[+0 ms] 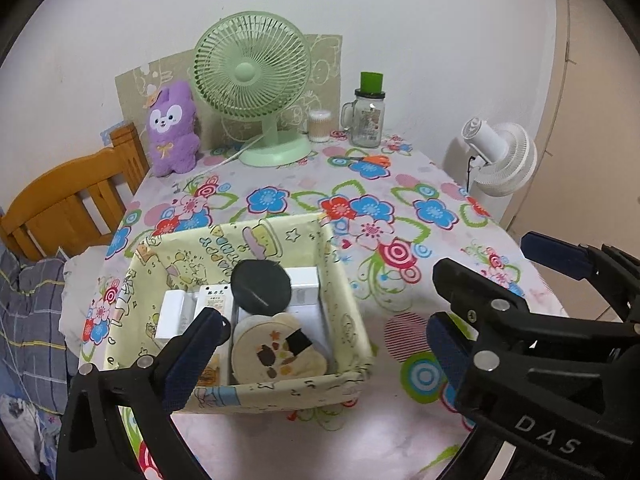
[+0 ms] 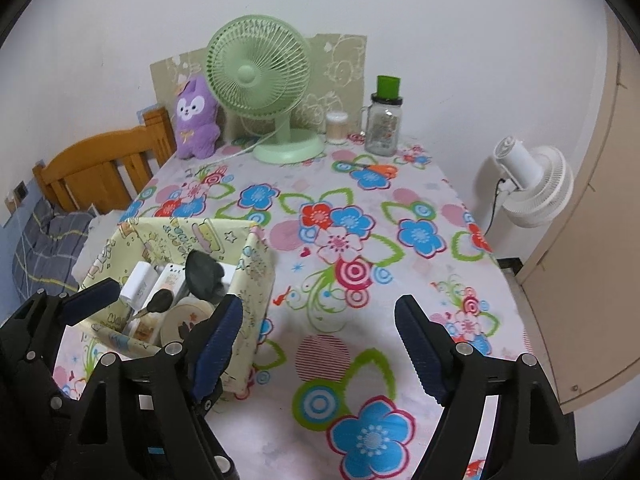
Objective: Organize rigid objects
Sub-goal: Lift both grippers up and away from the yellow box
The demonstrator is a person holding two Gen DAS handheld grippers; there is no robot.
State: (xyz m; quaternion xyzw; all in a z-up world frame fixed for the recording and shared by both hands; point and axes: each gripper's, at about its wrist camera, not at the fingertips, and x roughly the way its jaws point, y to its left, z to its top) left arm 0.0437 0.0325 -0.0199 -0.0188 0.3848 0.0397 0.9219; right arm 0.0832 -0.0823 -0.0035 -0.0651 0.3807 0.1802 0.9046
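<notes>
Fabric-lined square basket (image 1: 344,280) holding round black disc (image 1: 261,286), both tongs (image 1: 324,344) (image 2: 318,336) gaping, empty.

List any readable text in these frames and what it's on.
"DAS": white letters on the black body of the right gripper, seen in the left wrist view.
White box in the fabric basket: printed characters, too small to read.
Basket lining: printed lettering, distorted, not readable.
Glass jar: a label, too blurred to read.
</notes>
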